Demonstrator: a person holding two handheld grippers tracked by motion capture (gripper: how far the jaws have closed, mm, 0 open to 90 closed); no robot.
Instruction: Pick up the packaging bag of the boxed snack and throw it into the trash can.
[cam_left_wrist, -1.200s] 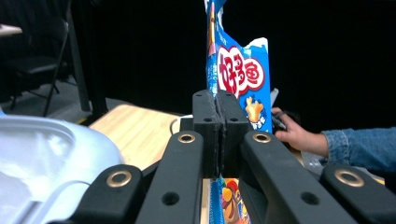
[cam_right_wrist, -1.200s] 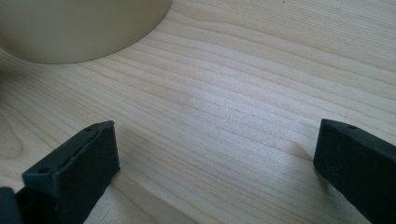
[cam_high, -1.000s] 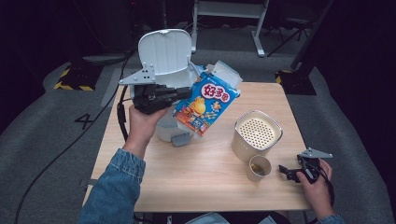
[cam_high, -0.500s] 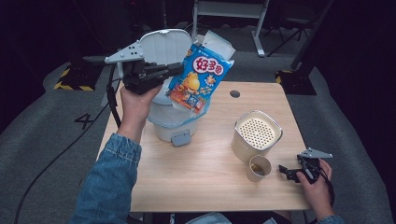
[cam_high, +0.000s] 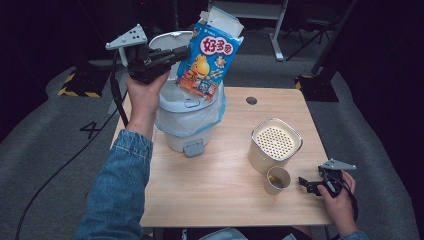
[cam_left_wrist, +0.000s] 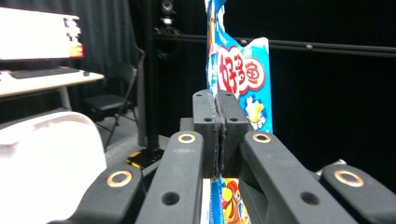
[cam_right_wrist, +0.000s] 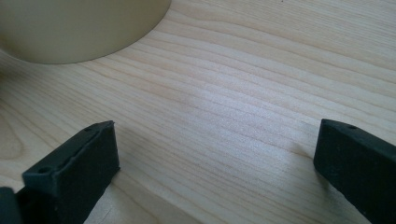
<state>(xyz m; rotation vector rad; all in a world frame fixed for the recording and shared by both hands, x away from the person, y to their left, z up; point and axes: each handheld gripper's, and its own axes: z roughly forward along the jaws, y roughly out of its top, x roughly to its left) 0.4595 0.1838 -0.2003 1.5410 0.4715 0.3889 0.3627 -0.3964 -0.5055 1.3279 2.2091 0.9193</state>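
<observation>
A blue snack bag (cam_high: 210, 62) is held clamped between the closed jaws of the left gripper (cam_high: 182, 52), above the open white pedal bin (cam_high: 187, 125) at about 11 o'clock on the counter (cam_high: 220, 185). In the high view the bag is seen at 3 o'clock of the jaws, tilted, its torn top pointing toward 12 o'clock and its lower edge hanging over the bin's mouth. In the left gripper view the jaws of the left gripper (cam_left_wrist: 219, 116) are pressed together on the edge of the snack bag (cam_left_wrist: 243, 79), which rises above them and shows again below them. The right gripper (cam_high: 312, 185) is rested on the counter near 4 o'clock, jaws spread apart with nothing between them, just beside a paper cup (cam_high: 278, 180) and a cream perforated-lid container (cam_high: 275, 144).
</observation>
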